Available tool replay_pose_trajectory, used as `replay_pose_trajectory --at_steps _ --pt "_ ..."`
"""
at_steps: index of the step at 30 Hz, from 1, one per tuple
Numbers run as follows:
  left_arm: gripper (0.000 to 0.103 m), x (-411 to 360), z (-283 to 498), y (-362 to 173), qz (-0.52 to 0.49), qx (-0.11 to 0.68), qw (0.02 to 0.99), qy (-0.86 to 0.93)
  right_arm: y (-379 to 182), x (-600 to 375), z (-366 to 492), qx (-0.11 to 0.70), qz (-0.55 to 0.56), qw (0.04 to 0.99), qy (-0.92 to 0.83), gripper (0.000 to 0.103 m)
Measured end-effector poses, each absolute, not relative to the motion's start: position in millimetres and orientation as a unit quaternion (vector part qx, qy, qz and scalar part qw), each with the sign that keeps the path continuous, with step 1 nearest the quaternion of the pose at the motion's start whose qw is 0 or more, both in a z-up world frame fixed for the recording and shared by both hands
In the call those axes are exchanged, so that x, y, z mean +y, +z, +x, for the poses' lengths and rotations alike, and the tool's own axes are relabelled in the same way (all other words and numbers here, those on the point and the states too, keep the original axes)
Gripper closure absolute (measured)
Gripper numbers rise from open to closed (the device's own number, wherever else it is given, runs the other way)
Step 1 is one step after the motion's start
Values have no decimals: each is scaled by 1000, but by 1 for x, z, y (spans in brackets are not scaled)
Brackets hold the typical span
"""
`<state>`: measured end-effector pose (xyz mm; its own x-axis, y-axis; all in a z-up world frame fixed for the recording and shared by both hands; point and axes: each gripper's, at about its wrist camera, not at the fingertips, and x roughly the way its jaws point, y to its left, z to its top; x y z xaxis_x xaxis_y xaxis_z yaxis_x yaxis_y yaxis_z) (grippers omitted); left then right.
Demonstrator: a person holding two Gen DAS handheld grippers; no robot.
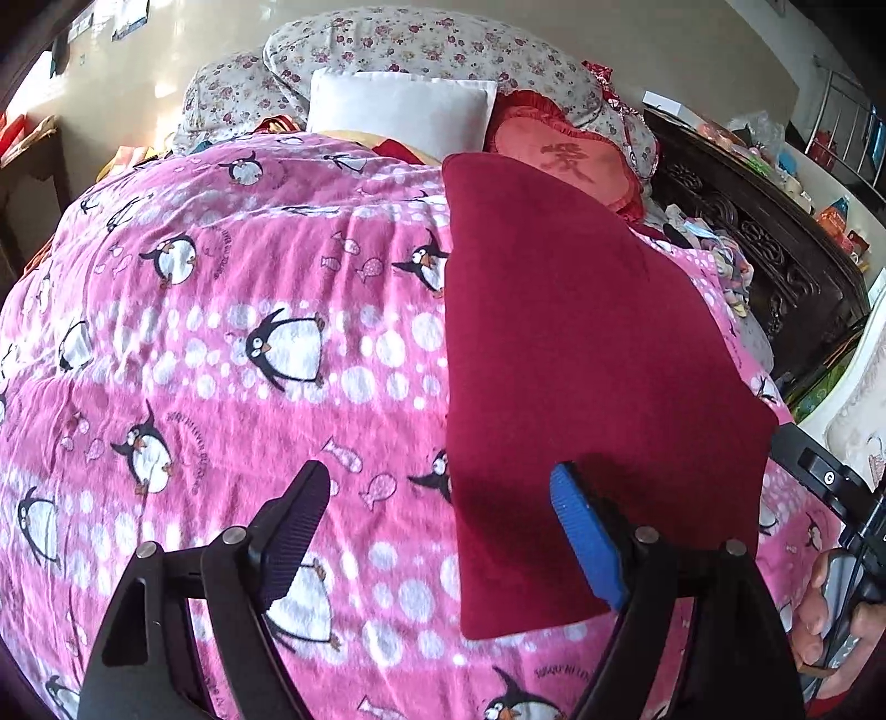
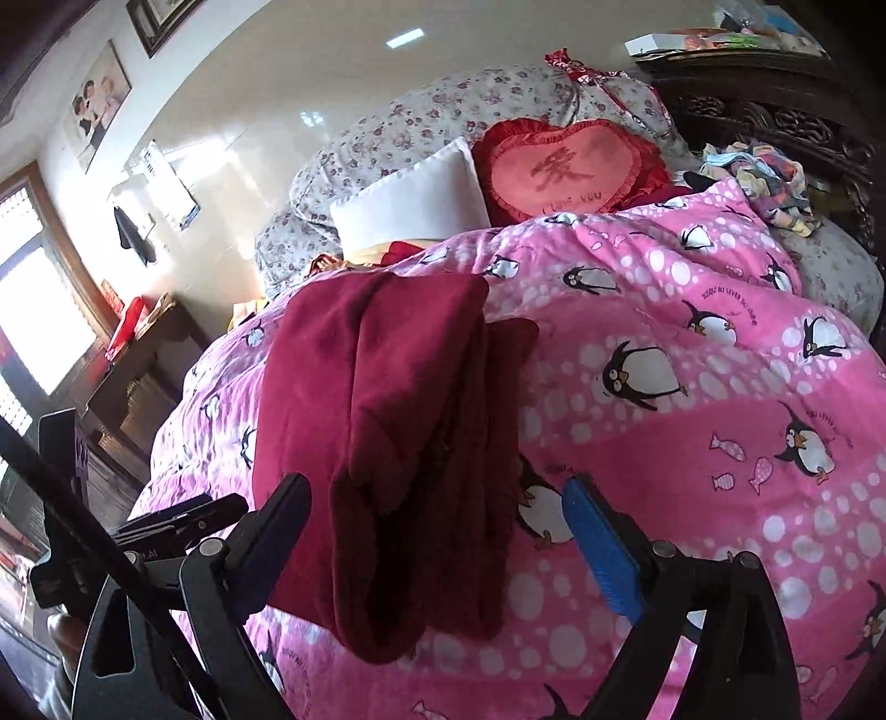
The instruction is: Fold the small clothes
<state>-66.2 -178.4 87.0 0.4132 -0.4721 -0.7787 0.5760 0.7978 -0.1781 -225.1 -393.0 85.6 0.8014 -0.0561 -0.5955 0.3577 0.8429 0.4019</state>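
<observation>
A dark red garment lies folded flat on the pink penguin blanket. In the right wrist view the garment shows bunched folds near its front end. My left gripper is open, hovering above the garment's near left edge; its blue finger is over the cloth, the black one over the blanket. My right gripper is open and straddles the garment's near end without holding it. The right gripper's body shows at the right edge of the left wrist view.
At the bed's head lie a white pillow, a red heart cushion and floral bedding. A pile of small clothes sits by the dark carved headboard. A wooden table stands left of the bed.
</observation>
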Motion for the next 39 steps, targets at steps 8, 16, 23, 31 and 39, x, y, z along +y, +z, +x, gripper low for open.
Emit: replay_pose_trajectory --at_steps 8,16,23,31,39 --pt "19 -191 -52 85 32 448 832 -326 83 -403 -193 308 249 907 -145 8" --pt "6 -198 -19 68 -45 461 798 -387 39 -433 -178 321 319 887 -93 0" --pt "2 -212 -11 43 -69 480 778 -399 21 -432 -165 323 347 880 -30 8" --pt "57 -200 -33 82 -26 457 768 -448 66 -400 -181 300 304 904 -14 49" --pt "57 -123 -86 137 -3 440 783 -441 112 -326 -224 287 282 915 38 49"
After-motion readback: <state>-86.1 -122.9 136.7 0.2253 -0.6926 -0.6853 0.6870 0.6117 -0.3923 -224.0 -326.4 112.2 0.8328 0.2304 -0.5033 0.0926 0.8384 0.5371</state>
